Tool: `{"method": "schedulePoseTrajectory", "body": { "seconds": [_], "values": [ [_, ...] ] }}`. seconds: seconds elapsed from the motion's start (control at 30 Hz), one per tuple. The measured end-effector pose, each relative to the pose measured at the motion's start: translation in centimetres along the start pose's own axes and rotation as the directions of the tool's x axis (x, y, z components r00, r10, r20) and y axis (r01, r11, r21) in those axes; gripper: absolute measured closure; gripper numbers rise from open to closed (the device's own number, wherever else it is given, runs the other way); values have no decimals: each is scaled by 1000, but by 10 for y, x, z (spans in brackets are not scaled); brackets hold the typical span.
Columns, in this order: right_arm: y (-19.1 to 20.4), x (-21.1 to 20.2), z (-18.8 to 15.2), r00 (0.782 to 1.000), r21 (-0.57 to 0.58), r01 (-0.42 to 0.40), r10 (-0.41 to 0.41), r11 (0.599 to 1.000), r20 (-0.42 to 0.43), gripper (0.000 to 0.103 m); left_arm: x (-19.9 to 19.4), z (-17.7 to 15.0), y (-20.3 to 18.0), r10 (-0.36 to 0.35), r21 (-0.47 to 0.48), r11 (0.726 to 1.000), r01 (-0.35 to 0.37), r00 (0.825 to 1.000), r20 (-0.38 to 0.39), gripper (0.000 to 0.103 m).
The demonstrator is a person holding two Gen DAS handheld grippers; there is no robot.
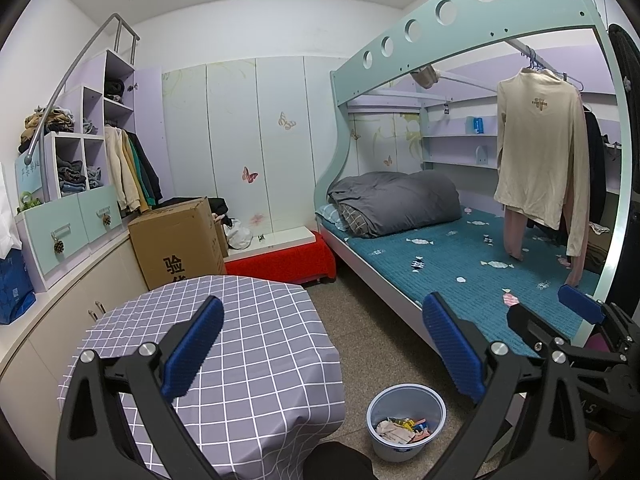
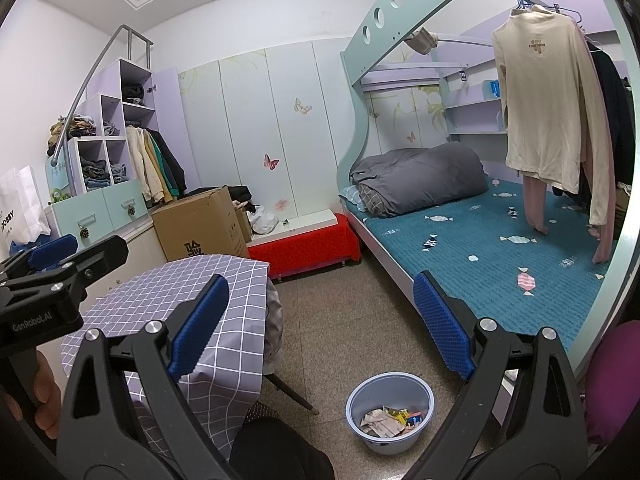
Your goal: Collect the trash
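Note:
A pale blue trash bin (image 1: 405,424) stands on the floor between the table and the bed; it also shows in the right wrist view (image 2: 389,416). Crumpled paper and wrappers (image 1: 404,429) lie inside it (image 2: 390,420). My left gripper (image 1: 320,348) is open and empty, held above the table's right edge and the floor. My right gripper (image 2: 320,320) is open and empty, held above the floor over the bin. The right gripper also shows at the right edge of the left wrist view (image 1: 560,320). The left gripper shows at the left edge of the right wrist view (image 2: 60,264).
A round table with a grey checked cloth (image 1: 224,344) stands at the left. A bed with a teal sheet (image 1: 480,264) and a folded grey duvet (image 1: 396,202) is at the right. A cardboard box (image 1: 176,240), a red bench (image 1: 288,258) and cabinets (image 1: 60,300) line the back and left.

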State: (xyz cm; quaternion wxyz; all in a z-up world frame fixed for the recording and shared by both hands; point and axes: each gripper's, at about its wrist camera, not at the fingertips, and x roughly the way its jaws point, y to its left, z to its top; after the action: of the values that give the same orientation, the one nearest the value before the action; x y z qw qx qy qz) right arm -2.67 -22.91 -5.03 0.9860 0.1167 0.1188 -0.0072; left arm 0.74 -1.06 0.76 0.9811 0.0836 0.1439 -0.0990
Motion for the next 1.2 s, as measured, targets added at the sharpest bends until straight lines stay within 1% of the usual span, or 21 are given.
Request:
{"method": "schedulePoseTrajectory", "body": {
  "seconds": [0.2,0.43,0.77,1.03,1.2],
  "values": [
    [1,0,-6,1000,5,0,0,1000,-6,11,1,-7,0,1,3,1000,-1,1000,-10,5],
    [4,0,-12,1000,9,1,-1,1000,-12,11,2,-7,1,-1,4,1000,1,1000,-11,5],
    [1,1,-10,1000,9,-1,1,1000,-12,11,2,-7,2,0,4,1000,0,1000,-13,5],
    [3,3,-10,1000,10,-1,2,1000,-20,11,5,-14,15,-5,-3,1000,5,1000,-22,5],
    [15,9,-10,999,6,-6,6,1000,-33,11,11,-17,24,-4,-9,1000,4,999,-36,5]
  ]
}}
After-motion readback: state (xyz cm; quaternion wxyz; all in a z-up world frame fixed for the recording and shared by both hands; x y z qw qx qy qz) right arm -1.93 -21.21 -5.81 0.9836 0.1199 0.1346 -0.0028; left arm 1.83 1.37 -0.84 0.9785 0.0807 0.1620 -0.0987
